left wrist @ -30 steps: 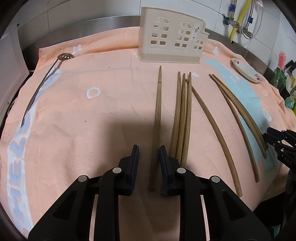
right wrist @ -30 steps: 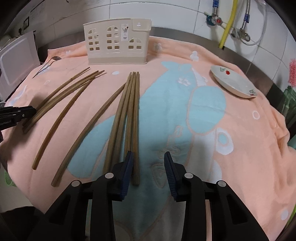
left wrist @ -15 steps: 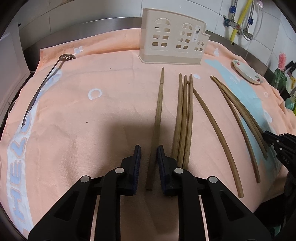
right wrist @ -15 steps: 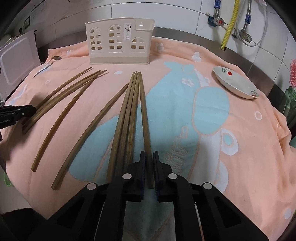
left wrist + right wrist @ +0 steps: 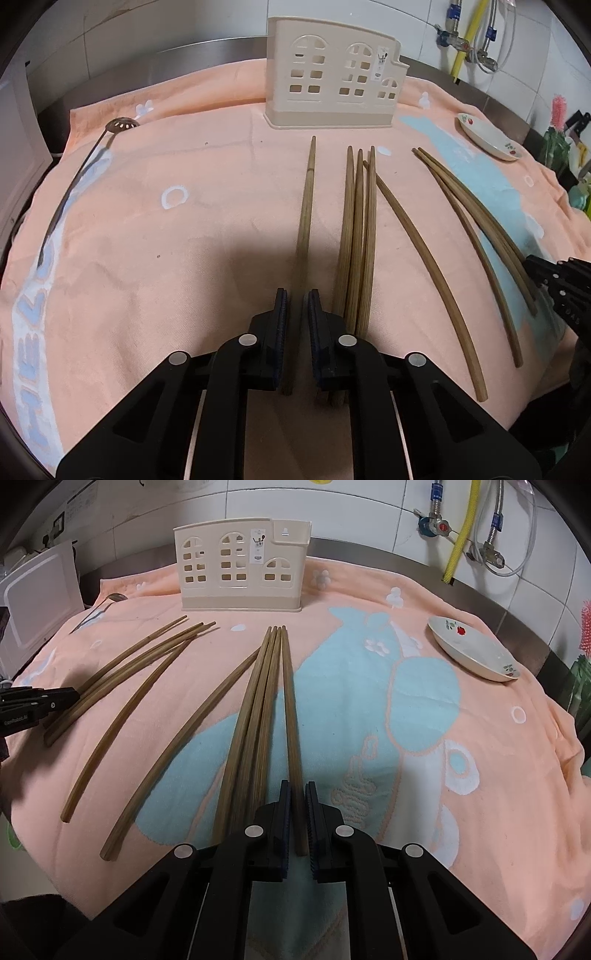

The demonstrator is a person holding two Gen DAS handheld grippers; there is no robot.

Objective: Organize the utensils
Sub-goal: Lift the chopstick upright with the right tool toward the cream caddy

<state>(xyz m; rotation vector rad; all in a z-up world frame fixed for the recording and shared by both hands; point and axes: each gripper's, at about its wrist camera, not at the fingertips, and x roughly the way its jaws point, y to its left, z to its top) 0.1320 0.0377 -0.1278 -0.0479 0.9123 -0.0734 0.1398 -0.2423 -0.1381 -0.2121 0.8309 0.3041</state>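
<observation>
Several wooden chopsticks lie on an orange towel (image 5: 147,229) in front of a cream slotted utensil holder (image 5: 332,92). My left gripper (image 5: 297,295) is low over the near end of a lone chopstick (image 5: 306,206). Its jaws are closing, and the pads press the stick on both sides. A bundle of three chopsticks (image 5: 356,229) lies just to its right. My right gripper (image 5: 296,786) is shut on the rightmost chopstick (image 5: 290,709), beside another bundle (image 5: 255,716). The utensil holder (image 5: 240,576) stands at the back.
A slotted metal spoon (image 5: 74,184) lies along the towel's left side. A small flowered dish (image 5: 476,653) sits at the back right. Loose curved chopsticks (image 5: 192,734) lie between the two grippers. Pipes and tiled wall stand behind the steel counter edge.
Both pairs of jaws have closed: the left onto the lone chopstick, the right onto the rightmost stick, whose near end has shifted slightly right of its bundle. Neither hand has moved.
</observation>
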